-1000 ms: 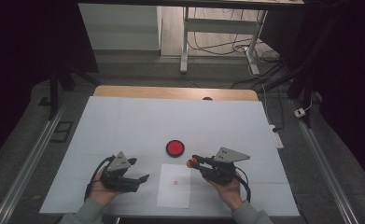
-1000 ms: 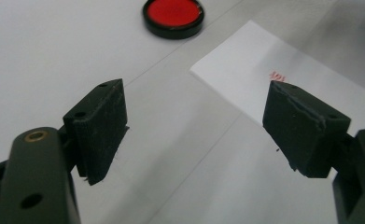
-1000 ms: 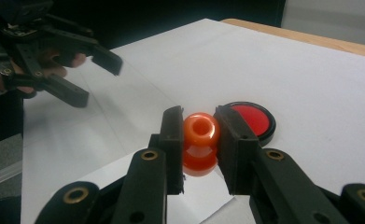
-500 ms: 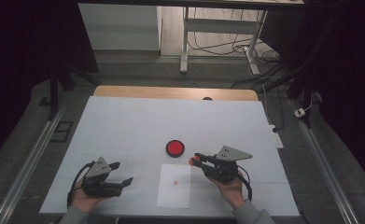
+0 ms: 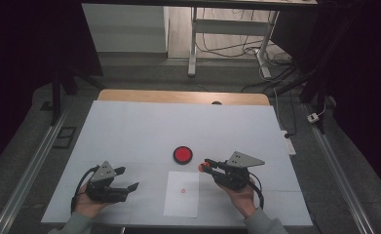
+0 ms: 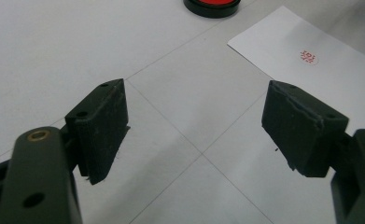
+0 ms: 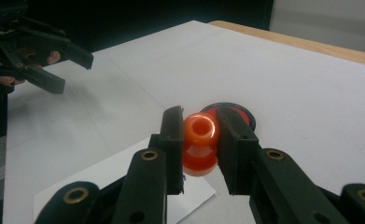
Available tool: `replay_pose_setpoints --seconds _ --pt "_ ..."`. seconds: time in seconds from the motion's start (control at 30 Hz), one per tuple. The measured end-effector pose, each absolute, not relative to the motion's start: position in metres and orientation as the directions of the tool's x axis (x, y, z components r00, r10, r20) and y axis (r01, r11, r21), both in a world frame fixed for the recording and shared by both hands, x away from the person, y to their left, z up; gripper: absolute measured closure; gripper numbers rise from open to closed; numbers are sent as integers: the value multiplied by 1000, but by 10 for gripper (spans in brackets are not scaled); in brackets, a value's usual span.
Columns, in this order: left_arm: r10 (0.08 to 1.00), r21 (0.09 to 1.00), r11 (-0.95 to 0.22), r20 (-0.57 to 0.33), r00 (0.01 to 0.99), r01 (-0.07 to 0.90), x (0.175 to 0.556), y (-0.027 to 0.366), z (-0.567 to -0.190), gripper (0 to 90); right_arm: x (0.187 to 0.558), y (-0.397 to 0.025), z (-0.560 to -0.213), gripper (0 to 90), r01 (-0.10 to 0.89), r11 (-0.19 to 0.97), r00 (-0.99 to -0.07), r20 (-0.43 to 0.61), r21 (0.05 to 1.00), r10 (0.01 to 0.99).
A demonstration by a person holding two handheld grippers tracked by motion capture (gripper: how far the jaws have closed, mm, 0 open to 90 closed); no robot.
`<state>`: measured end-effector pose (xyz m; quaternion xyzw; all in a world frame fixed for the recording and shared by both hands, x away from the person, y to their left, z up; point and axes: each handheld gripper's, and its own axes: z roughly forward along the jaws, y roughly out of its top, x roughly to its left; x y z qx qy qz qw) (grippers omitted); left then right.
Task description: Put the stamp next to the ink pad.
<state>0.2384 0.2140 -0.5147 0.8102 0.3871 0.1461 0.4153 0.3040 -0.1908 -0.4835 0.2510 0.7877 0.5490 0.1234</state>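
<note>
Right gripper (image 7: 199,135) clamps the orange stamp (image 7: 200,140) above the table (image 5: 129,126), between ink pad (image 5: 182,154) and paper (image 5: 182,194).
Risk: the rounded stamp could twist in the jaws and print crooked. Left gripper (image 5: 128,178), jaws wide and empty, has moved outward from the paper since earlier.

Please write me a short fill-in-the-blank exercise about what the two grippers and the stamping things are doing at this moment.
1. The right gripper is shut on an orange ____.
2. The left gripper is ____, with nothing between its jaws.
3. The sheet of paper bears one red ____.
4. The round ink pad has a ____ centre.

Missing words: stamp; open; mark; red
</note>
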Motion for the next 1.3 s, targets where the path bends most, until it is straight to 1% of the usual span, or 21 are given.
replay_pose_setpoints --seconds 0.43,0.73,0.83,1.3 --pt "745 777 -363 -88 661 514 239 213 -517 231 317 -189 -483 720 270 272 -828 79 924 555" --pt "740 768 -371 -95 666 522 240 211 -519 231 334 -190 -486 721 278 272 -801 66 921 595" --pt "740 766 -371 -97 665 525 241 211 -519 230 340 -189 -487 720 271 299 -793 36 915 608" --pt "739 767 -368 -102 666 526 241 211 -519 230 359 -181 -494 720 279 323 -779 16 904 627"
